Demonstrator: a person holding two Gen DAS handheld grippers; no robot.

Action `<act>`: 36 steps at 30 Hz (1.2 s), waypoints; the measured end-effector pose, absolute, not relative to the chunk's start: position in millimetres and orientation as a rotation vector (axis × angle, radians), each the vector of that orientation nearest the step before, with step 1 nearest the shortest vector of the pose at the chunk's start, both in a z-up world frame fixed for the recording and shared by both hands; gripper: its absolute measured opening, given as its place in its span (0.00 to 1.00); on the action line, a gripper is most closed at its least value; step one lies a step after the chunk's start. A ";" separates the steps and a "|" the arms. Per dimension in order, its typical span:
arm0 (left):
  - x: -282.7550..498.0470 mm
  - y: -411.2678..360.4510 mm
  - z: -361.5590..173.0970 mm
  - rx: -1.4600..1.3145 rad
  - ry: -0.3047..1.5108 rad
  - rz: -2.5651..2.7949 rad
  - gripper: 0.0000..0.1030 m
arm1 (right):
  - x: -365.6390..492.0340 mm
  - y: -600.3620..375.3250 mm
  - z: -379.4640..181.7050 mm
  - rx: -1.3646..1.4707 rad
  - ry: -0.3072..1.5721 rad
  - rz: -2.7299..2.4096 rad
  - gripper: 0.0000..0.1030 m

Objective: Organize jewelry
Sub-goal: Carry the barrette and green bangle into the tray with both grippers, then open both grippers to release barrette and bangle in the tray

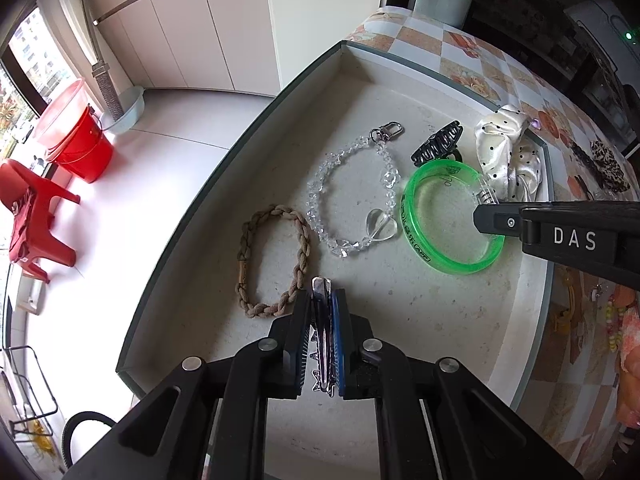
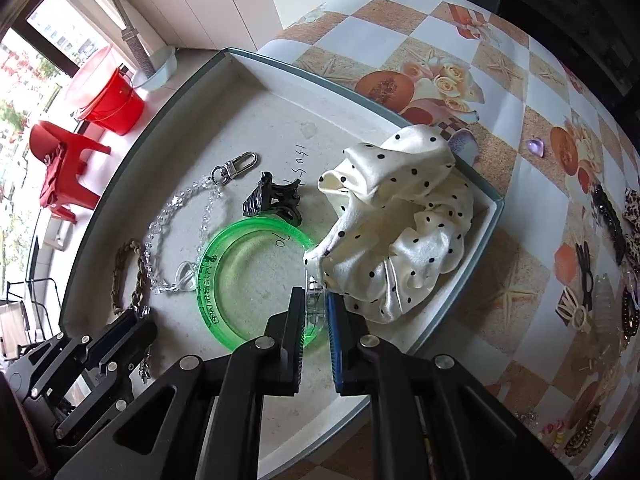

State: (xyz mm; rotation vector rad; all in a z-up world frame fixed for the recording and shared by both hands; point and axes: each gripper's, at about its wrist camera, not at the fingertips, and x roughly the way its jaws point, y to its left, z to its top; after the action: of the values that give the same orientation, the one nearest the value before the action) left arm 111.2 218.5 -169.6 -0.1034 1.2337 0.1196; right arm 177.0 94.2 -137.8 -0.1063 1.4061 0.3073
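Observation:
A shallow grey-rimmed tray (image 1: pixel 248 136) holds a braided tan bracelet (image 1: pixel 276 260), a clear bead chain with a heart and clasp (image 1: pixel 352 196), a black claw clip (image 1: pixel 438 142), a green bangle (image 1: pixel 452 220) and a white dotted scrunchie (image 2: pixel 400 236). My left gripper (image 1: pixel 322 300) is shut on a silver star hair clip (image 1: pixel 322 344) just above the tray floor, beside the braided bracelet. My right gripper (image 2: pixel 314 300) is shut on a small clear clip (image 2: pixel 314 292) over the green bangle (image 2: pixel 256 280), touching the scrunchie's edge.
The tray sits on a table with a patterned cloth (image 2: pixel 520 80). More hair accessories and beads lie on the cloth to the right (image 2: pixel 600 260). A purple heart bead (image 2: pixel 535 147) lies beyond the tray. A red bucket (image 1: pixel 80 148) and red stool (image 1: pixel 32 220) stand on the floor.

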 end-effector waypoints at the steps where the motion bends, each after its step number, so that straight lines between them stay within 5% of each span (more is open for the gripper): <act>1: 111.1 218.8 -169.3 -0.103 1.235 0.121 0.13 | 177.3 93.5 -137.8 -0.094 1.410 0.311 0.13; 4: 111.2 217.0 -168.9 -0.101 1.238 0.125 0.13 | 175.5 86.9 -133.4 -0.051 1.412 0.332 0.21; 6: 110.5 215.4 -167.4 -0.091 1.236 0.131 0.13 | 172.5 83.0 -125.7 -0.024 1.402 0.356 0.35; 14: 108.1 212.3 -159.9 -0.077 1.231 0.150 0.13 | 159.4 67.7 -91.9 0.066 1.337 0.388 0.50; 35: 102.6 192.9 -146.6 0.012 1.186 0.172 0.13 | 99.3 -32.6 -59.7 0.275 1.271 0.266 0.70; 36: 102.9 192.4 -146.0 0.015 1.184 0.173 0.25 | 96.9 -37.8 -59.4 0.285 1.272 0.256 0.71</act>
State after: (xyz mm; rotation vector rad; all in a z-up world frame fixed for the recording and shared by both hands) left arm 102.9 192.4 -146.0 0.0155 1.1843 0.1726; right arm 96.9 -37.8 -59.4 0.2849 1.2716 0.2556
